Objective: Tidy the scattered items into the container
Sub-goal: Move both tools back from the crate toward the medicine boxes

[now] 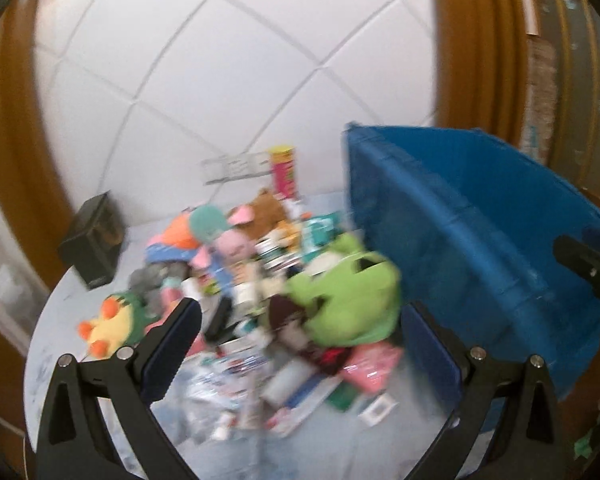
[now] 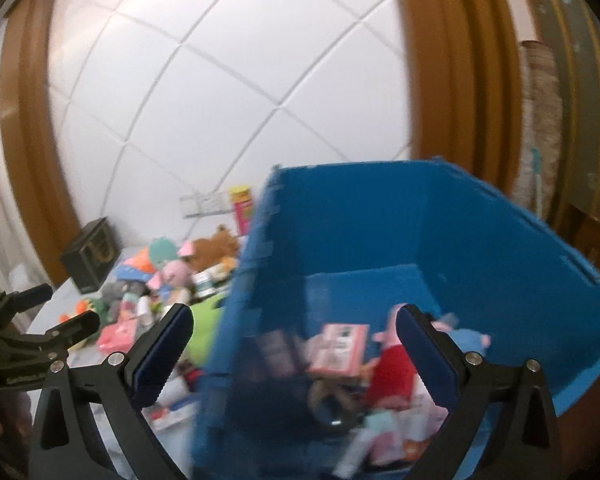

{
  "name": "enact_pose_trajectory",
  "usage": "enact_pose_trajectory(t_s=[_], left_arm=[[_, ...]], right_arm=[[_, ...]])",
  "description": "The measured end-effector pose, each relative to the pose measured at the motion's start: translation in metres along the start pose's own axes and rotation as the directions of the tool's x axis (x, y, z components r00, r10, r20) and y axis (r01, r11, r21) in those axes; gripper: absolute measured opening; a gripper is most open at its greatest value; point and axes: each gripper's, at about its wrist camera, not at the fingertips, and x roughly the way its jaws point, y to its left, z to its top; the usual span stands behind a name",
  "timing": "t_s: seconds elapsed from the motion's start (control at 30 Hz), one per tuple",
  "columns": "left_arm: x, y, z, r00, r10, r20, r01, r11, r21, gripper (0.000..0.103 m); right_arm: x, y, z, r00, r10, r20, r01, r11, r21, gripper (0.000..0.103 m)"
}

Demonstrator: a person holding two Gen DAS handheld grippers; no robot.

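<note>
A heap of scattered toys and packets (image 1: 260, 280) lies on a pale round table (image 1: 60, 304), with a green plush (image 1: 348, 300) near the big blue bin (image 1: 480, 240). My left gripper (image 1: 300, 320) is open and empty above the heap. My right gripper (image 2: 294, 328) is open and empty over the bin's (image 2: 440, 216) near left wall. Inside the bin lie a pink pig doll in red (image 2: 392, 368), a pink box (image 2: 340, 348) and several other items. The left gripper also shows in the right wrist view (image 2: 72, 328). Both views are blurred.
A black box (image 1: 92, 240) stands at the table's far left. A tall pink and yellow can (image 1: 282, 172) stands at the back by the white tiled wall. A yellow and green plush (image 1: 112, 324) lies at the heap's left. Brown door frames flank the scene.
</note>
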Motion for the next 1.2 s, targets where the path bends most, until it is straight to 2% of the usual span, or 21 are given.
enact_pose_trajectory(t_s=[0.1, 0.23, 0.37, 0.53, 0.73, 0.87, 1.03, 1.2], left_arm=[[0.005, 0.042, -0.018, 0.998, 0.048, -0.035, -0.049, 0.998, -0.029, 0.102], [0.014, 0.087, -0.041, 0.994, 0.069, -0.079, -0.073, 0.996, -0.059, 0.102], [0.031, 0.125, -0.065, 0.988, 0.075, -0.136, -0.089, 0.991, -0.098, 0.102], [0.059, 0.151, -0.095, 0.973, 0.081, -0.216, -0.113, 0.984, -0.139, 0.102], [0.087, 0.151, -0.118, 0.951, 0.102, -0.292, -0.141, 0.984, -0.113, 0.102], [0.103, 0.146, -0.132, 0.939, 0.096, -0.332, -0.136, 0.986, -0.100, 0.100], [0.123, 0.139, -0.144, 0.930, 0.061, -0.362, -0.091, 0.994, -0.067, 0.096], [0.149, 0.122, -0.143, 0.927, -0.005, -0.374, 0.011, 1.000, 0.015, 0.093]], right_arm=[[0.009, 0.039, -0.004, 0.998, 0.062, -0.014, -0.062, 0.998, -0.026, 0.103], [0.019, 0.086, -0.009, 0.993, 0.114, -0.013, -0.115, 0.992, -0.059, 0.103], [0.037, 0.121, -0.019, 0.991, 0.126, -0.036, -0.128, 0.988, -0.082, 0.103], [0.070, 0.150, -0.041, 0.980, 0.147, -0.132, -0.163, 0.980, -0.115, 0.103], [0.105, 0.166, -0.063, 0.955, 0.195, -0.223, -0.224, 0.968, -0.112, 0.103], [0.132, 0.169, -0.089, 0.927, 0.209, -0.311, -0.253, 0.961, -0.110, 0.103], [0.156, 0.165, -0.125, 0.905, 0.155, -0.396, -0.204, 0.976, -0.083, 0.103], [0.164, 0.148, -0.148, 0.905, 0.084, -0.417, -0.091, 0.996, 0.003, 0.103]])
